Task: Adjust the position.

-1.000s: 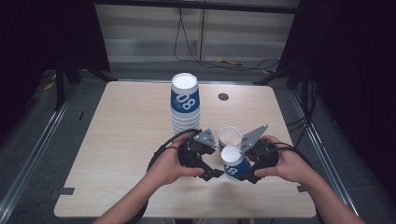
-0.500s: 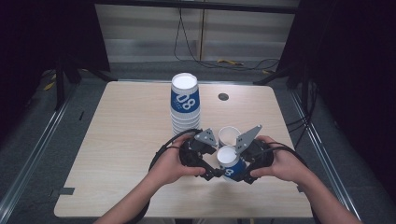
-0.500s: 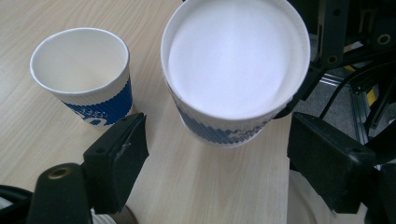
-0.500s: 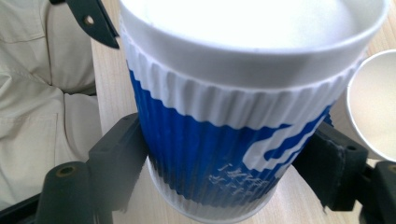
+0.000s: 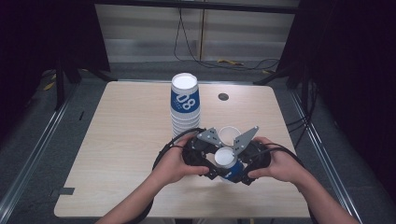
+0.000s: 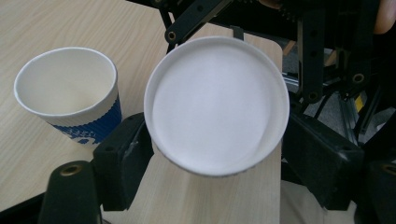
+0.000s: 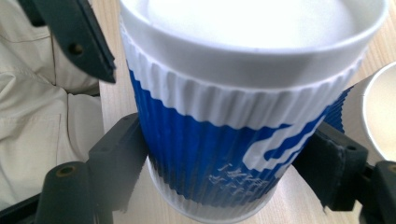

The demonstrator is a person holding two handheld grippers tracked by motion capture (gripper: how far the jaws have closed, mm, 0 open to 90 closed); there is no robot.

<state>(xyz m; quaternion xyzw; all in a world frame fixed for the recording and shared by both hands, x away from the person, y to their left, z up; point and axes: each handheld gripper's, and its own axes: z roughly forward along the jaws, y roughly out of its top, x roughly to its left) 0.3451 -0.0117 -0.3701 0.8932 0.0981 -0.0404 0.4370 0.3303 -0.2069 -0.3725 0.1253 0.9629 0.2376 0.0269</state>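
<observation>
step: separating nested cups | left gripper (image 5: 211, 164): jaws just closing onto cup (image 6: 215, 103) | right gripper (image 5: 237, 173): clamping it below the white band | advice: pulling straight apart, clear of open cup (image 6: 70, 91) beside the left jaw

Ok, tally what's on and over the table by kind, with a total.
Stacks of upside-down cups: 1
Upside-down cup held between the tongs: 1
Upright empty cup: 1
Tongs, left and right: 2
Dark round disc in the tabletop: 1
Total: 6
</observation>
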